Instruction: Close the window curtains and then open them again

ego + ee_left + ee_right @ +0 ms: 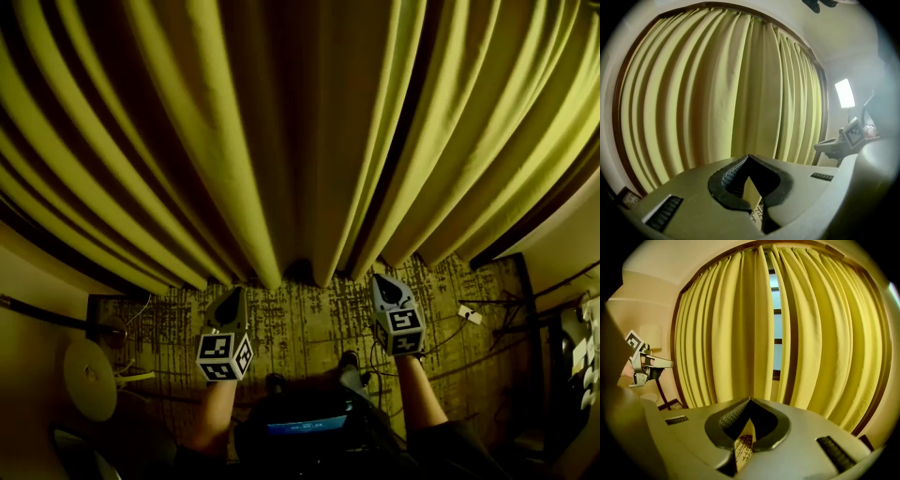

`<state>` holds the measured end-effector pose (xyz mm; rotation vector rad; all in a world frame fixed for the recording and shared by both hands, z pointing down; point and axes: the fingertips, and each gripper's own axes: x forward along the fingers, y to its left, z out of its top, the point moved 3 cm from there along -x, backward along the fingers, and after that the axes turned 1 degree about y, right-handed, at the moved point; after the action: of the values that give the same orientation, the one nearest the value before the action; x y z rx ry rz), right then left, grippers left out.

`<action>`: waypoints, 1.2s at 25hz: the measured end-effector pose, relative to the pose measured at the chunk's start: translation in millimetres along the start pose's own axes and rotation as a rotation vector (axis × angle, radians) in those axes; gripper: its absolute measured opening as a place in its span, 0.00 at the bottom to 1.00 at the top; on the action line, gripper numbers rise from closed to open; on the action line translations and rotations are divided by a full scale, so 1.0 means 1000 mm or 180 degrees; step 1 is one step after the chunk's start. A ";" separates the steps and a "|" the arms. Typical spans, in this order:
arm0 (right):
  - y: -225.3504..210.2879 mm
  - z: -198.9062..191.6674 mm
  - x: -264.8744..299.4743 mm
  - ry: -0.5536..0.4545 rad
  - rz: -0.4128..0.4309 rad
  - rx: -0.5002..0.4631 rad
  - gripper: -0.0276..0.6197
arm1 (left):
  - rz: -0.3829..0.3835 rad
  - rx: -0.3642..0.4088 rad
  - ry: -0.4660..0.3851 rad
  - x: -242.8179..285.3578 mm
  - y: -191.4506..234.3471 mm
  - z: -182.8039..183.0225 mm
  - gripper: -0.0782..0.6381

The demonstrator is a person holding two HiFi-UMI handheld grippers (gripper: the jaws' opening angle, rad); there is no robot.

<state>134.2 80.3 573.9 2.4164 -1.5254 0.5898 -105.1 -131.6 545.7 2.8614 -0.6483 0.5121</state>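
Yellow pleated curtains (281,141) hang from top to floor across the head view. In the right gripper view a narrow gap (774,324) between the two curtain halves (825,333) shows window panes. The curtains (717,93) also fill the left gripper view, where no gap shows. My left gripper (230,294) and right gripper (387,283) are side by side, a little short of the curtain hems and pointing at them. Both are shut with nothing between the jaws, as the left (749,158) and right (750,400) tips show. Neither touches the cloth.
A patterned carpet (300,328) lies under the curtains. At the left stand a round white object (89,375) and a dark stand (661,390). Cables and a white plug (469,314) lie at the right by dark furniture. A bright light panel (844,92) glows at the right.
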 end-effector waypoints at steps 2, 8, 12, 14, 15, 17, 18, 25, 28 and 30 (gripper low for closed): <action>-0.001 -0.002 -0.002 -0.0001 0.0001 0.0016 0.06 | -0.0023 0.0024 0.0015 -0.001 -0.004 -0.001 0.09; -0.001 -0.009 -0.005 0.0056 0.0013 0.0058 0.06 | -0.0020 -0.0018 0.0004 -0.004 -0.007 -0.003 0.09; -0.001 -0.011 -0.006 0.0099 0.0007 0.0058 0.06 | 0.0000 -0.0032 0.0016 -0.004 -0.008 -0.003 0.09; -0.006 -0.013 -0.007 0.0099 0.0014 0.0042 0.06 | 0.0004 -0.0032 0.0025 -0.003 -0.013 -0.004 0.09; -0.008 -0.014 -0.008 0.0106 0.0022 0.0048 0.06 | 0.0006 -0.0035 0.0029 -0.002 -0.015 -0.004 0.09; -0.012 -0.016 -0.006 0.0112 0.0032 0.0053 0.06 | 0.0010 -0.0041 0.0037 0.002 -0.018 -0.005 0.09; -0.014 -0.017 -0.005 0.0115 0.0028 0.0045 0.06 | 0.0014 -0.0043 0.0043 0.004 -0.019 -0.005 0.09; -0.032 -0.026 0.000 0.0154 0.0064 -0.0018 0.06 | 0.0041 -0.0041 0.0088 0.017 -0.034 -0.006 0.09; -0.044 -0.027 0.005 0.0159 0.0153 -0.0035 0.06 | 0.0068 -0.0034 0.0073 0.026 -0.047 -0.002 0.09; -0.052 -0.025 0.009 0.0143 0.0217 -0.0059 0.06 | 0.0096 -0.0033 0.0054 0.032 -0.056 0.002 0.09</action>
<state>178.9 105.3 602.2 2.3294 -1.5934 0.6360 -52.2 -94.2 551.0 2.8384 -0.6902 0.5351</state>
